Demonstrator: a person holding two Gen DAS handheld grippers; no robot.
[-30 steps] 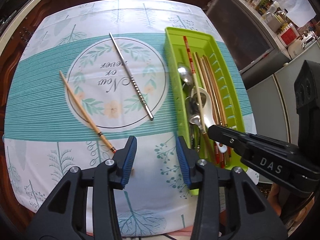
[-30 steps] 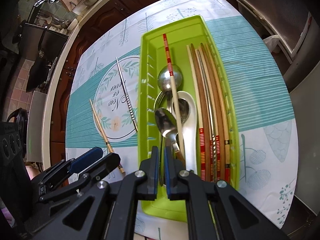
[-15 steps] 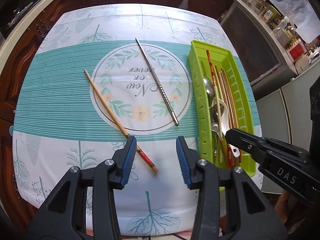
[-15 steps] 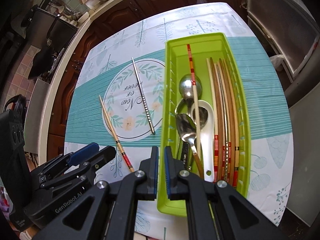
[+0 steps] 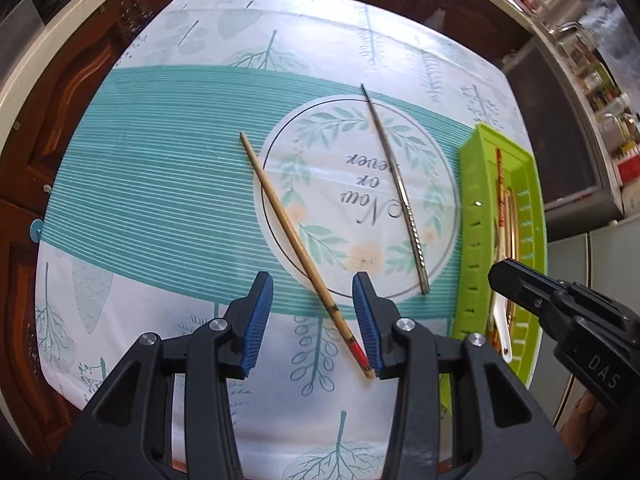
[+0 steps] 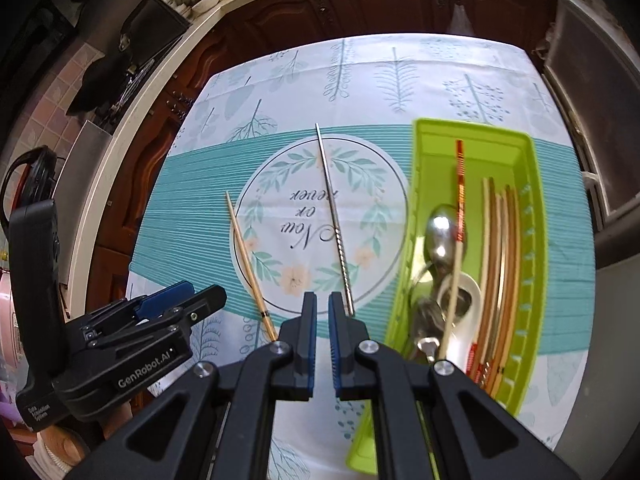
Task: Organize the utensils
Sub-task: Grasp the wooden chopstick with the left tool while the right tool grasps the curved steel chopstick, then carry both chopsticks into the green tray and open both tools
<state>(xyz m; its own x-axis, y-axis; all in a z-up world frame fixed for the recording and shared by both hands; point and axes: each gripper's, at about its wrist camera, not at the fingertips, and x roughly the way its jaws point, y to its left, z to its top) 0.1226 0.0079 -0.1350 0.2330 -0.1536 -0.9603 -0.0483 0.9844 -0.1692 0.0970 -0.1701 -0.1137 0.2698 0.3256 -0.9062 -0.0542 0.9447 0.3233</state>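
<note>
A wooden chopstick with a red end (image 5: 296, 240) lies slanted on the tablecloth. Its near part sits between the fingers of my open left gripper (image 5: 314, 312), close to the right finger (image 5: 366, 320) and not pinched. A metal chopstick (image 5: 400, 196) lies to its right on the round print. In the right wrist view the metal chopstick (image 6: 334, 220) ends just beyond my right gripper (image 6: 322, 312), which is shut with nothing in it. The green tray (image 6: 414, 200) on the right holds metal spoons (image 6: 440, 228), a white spoon (image 6: 470, 300) and several chopsticks (image 6: 504, 260).
The tablecloth (image 5: 160, 184) covers a table edged by dark wooden cabinets (image 6: 380, 4) at the back. A grey appliance (image 5: 560, 128) stands past the tray (image 5: 470, 220) on the right. A dark kettle (image 6: 28, 184) sits off the table to the left.
Both grippers have moved left across the table. The left one went from beside the tray to over the wooden chopstick. The right one left the tray and now hangs over the cloth.
</note>
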